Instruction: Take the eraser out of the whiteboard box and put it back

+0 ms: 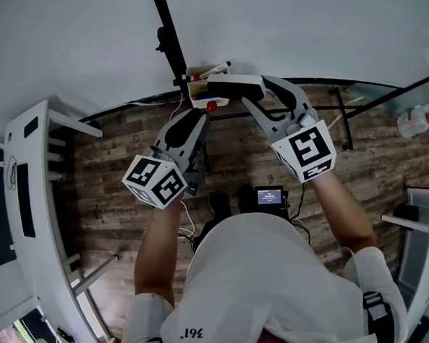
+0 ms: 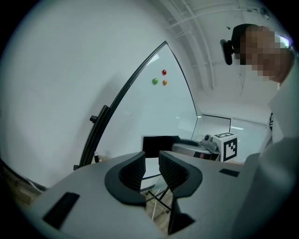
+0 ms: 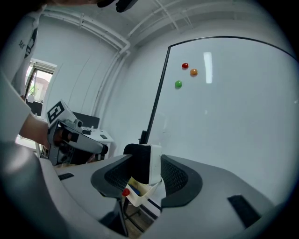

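The eraser, white with a black felt face, is clamped between the jaws of my right gripper just above the small cream whiteboard box. In the right gripper view the eraser fills the jaws, and the box with a red-capped marker hangs right below it. My left gripper is to the left of the box and slightly nearer me. Its fingers stand a narrow gap apart with nothing between them. The left gripper view shows the eraser's black felt ahead.
The whiteboard fills the far side, its black frame edge running up from the box. Coloured magnets stick to it. A white desk frame stands at the left, a plastic bottle on a glass ledge at the right.
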